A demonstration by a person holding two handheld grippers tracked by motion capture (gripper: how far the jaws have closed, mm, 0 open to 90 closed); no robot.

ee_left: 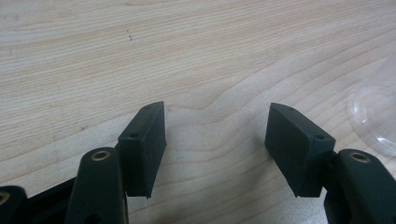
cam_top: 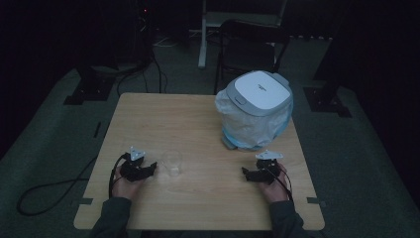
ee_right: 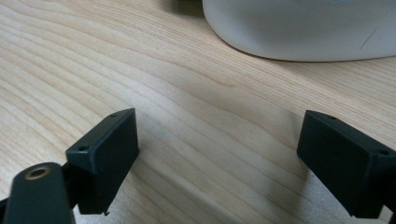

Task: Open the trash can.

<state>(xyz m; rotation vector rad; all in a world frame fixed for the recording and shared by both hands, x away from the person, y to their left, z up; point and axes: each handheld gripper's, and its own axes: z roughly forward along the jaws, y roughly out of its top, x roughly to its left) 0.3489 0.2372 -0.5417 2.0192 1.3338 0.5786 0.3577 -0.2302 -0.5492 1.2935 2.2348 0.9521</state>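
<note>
The table (cam_top: 198, 124) is pale wood with fine brown grain lines. Both grippers, left (ee_left: 217, 140) and right (ee_right: 217, 154), have matt black jaws with brass-coloured rivets. The bin (cam_top: 255, 111) has a white lid edged in grey, a light blue body and a translucent whitish liner. The cup (cam_top: 172, 162) is clear, colourless plastic.
</note>
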